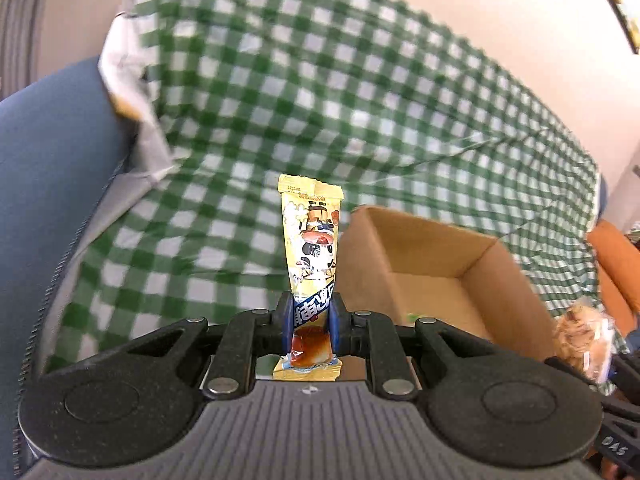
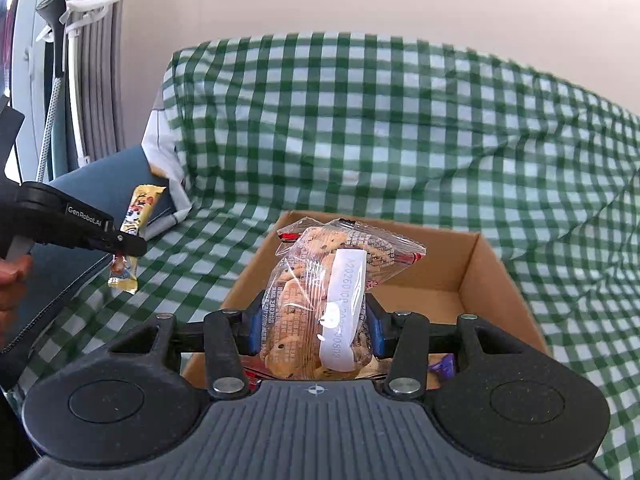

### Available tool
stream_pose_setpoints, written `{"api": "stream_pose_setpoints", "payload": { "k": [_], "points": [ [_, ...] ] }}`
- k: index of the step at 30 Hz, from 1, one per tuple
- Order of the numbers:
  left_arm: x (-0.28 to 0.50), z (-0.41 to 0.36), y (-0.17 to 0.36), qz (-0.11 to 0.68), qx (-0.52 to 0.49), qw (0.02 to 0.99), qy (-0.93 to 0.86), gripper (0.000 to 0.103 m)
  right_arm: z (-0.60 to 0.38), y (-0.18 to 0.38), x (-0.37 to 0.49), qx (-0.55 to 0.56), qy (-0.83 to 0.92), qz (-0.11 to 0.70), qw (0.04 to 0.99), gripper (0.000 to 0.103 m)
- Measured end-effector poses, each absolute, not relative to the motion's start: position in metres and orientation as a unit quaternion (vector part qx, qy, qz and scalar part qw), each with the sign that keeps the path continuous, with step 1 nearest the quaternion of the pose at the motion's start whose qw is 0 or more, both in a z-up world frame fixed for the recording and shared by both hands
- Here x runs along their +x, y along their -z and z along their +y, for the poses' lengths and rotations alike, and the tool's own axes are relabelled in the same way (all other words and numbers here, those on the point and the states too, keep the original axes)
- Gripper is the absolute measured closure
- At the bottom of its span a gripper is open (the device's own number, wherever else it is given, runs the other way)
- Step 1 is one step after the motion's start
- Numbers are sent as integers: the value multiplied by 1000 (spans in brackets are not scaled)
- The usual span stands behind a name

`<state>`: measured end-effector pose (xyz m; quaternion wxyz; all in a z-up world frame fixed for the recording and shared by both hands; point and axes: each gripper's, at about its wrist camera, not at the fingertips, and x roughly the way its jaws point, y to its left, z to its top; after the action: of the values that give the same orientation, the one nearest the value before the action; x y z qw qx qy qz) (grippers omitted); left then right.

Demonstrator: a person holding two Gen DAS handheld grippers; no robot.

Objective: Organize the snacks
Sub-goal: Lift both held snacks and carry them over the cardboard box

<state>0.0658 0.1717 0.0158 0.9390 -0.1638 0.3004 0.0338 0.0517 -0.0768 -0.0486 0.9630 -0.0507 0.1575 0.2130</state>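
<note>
Snacks are mid-transfer, and the box [image 2: 472,264] is the landmark: cardboard, open-topped, sitting on the checked cloth [image 2: 400,120]. Inside it only small bits show, a purple wrapper [image 2: 442,366] at the near edge and something red beside it, so I'd judge the sorting is early to midway, with both held items not yet dropped in. Right gripper [image 2: 316,332] hovers over the box's near side, fingers pinching a clear cookie bag [image 2: 320,300] upright. Left gripper [image 1: 311,324] sits left of the box, fingers pressed on the lower part of a yellow stick pack [image 1: 312,240], which stands upright above the cloth. In the right view that left gripper is tilted, pack dangling below it, well left of the box.
</note>
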Motion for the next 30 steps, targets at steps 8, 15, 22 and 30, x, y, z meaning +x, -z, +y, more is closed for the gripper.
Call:
{"api": "stream_pose_setpoints", "payload": {
  "k": [8, 15, 22, 30],
  "points": [
    [69, 127, -22, 246, -154, 957, 19, 84, -98, 52, 61, -33, -160, 144, 976, 54],
    [67, 91, -22, 213, -140, 965, 69, 84, -111, 56, 74, -4, -119, 160, 980, 54],
    [66, 67, -20, 206, -132, 965, 100, 84, -114, 57, 85, 10, -81, 154, 985, 54],
    [75, 52, -16, 210, -131, 962, 115, 84, -124, 59, 91, 27, -42, 150, 987, 54]
  ]
}}
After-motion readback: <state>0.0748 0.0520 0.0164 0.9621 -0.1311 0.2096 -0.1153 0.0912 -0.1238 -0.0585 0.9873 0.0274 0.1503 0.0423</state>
